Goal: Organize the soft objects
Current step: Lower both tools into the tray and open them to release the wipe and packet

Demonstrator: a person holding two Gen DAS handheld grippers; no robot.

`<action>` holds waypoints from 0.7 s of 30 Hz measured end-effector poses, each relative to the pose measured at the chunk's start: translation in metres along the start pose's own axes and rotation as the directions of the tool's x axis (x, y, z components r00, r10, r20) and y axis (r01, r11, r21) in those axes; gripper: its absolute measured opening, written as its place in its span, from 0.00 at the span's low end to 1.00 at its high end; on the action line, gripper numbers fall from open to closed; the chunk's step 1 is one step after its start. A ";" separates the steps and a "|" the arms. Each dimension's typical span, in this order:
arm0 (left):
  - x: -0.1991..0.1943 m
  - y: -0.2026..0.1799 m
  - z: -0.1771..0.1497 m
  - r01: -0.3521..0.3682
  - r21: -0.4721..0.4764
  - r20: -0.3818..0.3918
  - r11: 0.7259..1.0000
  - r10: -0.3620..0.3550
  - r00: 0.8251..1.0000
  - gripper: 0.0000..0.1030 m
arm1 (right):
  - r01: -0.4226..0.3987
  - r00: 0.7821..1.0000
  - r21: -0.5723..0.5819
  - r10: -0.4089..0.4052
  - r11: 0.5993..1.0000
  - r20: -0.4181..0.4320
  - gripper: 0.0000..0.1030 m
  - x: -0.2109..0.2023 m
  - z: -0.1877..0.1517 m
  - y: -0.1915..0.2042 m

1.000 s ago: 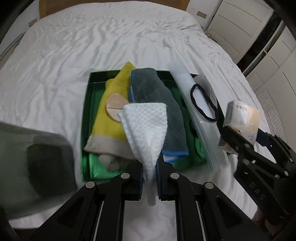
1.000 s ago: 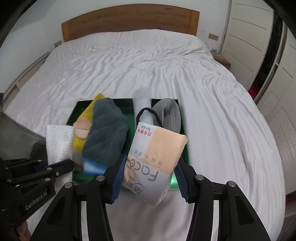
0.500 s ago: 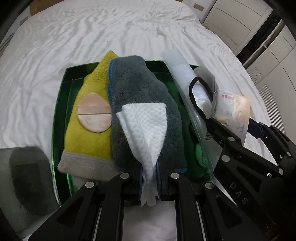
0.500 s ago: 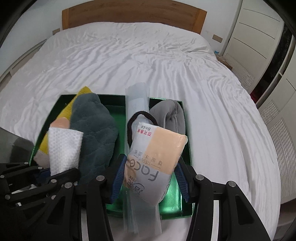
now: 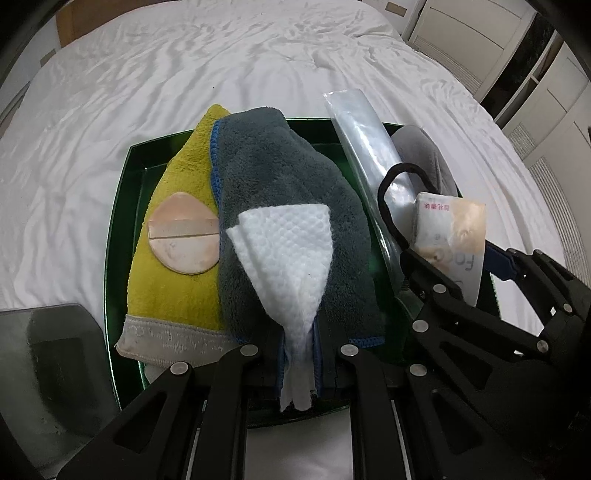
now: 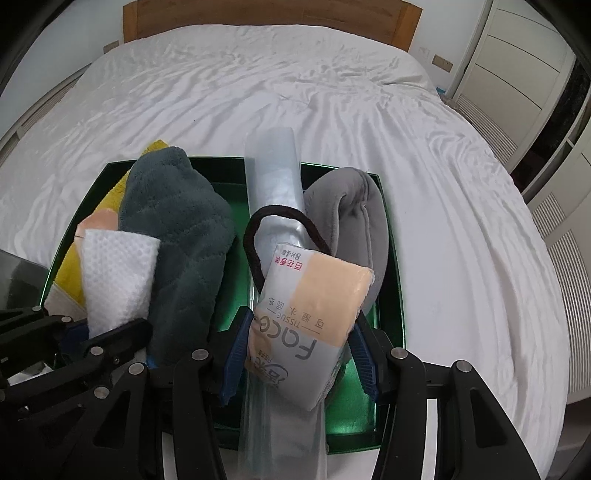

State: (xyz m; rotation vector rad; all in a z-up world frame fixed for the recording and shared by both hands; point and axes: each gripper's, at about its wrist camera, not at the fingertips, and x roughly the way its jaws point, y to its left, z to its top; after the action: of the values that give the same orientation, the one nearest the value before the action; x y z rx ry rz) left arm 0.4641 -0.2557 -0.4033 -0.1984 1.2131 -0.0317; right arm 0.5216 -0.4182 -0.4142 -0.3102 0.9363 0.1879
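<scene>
My left gripper [image 5: 298, 363] is shut on a white textured cloth [image 5: 288, 258], held over the near part of a green tray [image 5: 122, 206]. Under the cloth lie a dark grey towel [image 5: 273, 173] and a yellow towel [image 5: 181, 291] bearing a round peach pad [image 5: 183, 238]. My right gripper [image 6: 295, 354] is shut on a tissue pack [image 6: 310, 306], peach and pale grey, above the tray's [image 6: 391, 295] right half. That pack [image 5: 450, 232] and gripper also show at the right of the left wrist view. A clear plastic bag [image 6: 275, 184], a black hair band [image 6: 284, 218] and a light grey cloth [image 6: 354, 214] lie below it.
The tray sits on a bed with a rumpled white sheet [image 6: 258, 92] and a wooden headboard [image 6: 266, 14]. White wardrobe doors [image 6: 517, 66] stand to the right. A dark flat object [image 5: 48, 354] lies by the tray's near left corner.
Both grippers have come down and forward over the tray, which now looks larger. The white cloth and the tissue pack stayed gripped throughout.
</scene>
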 end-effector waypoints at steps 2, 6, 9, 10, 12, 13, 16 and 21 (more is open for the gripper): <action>0.001 -0.001 0.001 -0.006 0.003 0.001 1.000 0.006 1.000 0.09 | 0.002 1.000 -0.001 -0.002 1.000 -0.001 0.49 0.003 0.001 0.000; 0.003 -0.002 0.003 -0.015 0.009 0.001 1.000 0.015 1.000 0.09 | 0.001 1.000 -0.002 -0.001 1.000 -0.003 0.49 0.008 0.002 0.000; 0.004 -0.004 0.004 -0.021 0.014 0.003 1.000 0.021 1.000 0.09 | 0.001 1.000 -0.004 -0.001 1.000 -0.002 0.49 0.009 0.002 0.000; 0.004 -0.004 0.004 -0.023 0.016 0.004 1.000 0.023 1.000 0.09 | 0.002 1.000 -0.005 -0.002 1.000 -0.002 0.49 0.010 0.002 0.000; 0.003 -0.004 0.002 -0.025 0.017 0.004 1.000 0.025 1.000 0.09 | 0.003 1.000 -0.008 -0.003 1.000 -0.002 0.49 0.011 0.001 0.000; 0.003 -0.004 0.003 -0.026 0.017 0.004 1.000 0.026 1.000 0.09 | 0.004 1.000 -0.009 -0.004 1.000 -0.002 0.49 0.011 0.001 0.001; 0.003 -0.004 0.003 -0.031 0.020 0.006 0.999 0.031 0.999 0.09 | 0.004 1.000 -0.014 -0.004 1.000 -0.004 0.49 0.012 0.002 0.001; 0.004 -0.003 0.003 -0.037 0.027 0.009 0.999 0.037 0.999 0.09 | 0.002 1.000 -0.018 -0.002 1.000 -0.008 0.50 0.015 0.002 0.000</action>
State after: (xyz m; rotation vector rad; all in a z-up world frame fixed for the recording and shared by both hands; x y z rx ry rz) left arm 0.4688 -0.2592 -0.4059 -0.1525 1.2074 -0.0147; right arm 0.5318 -0.4170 -0.4254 -0.3292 0.9428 0.1934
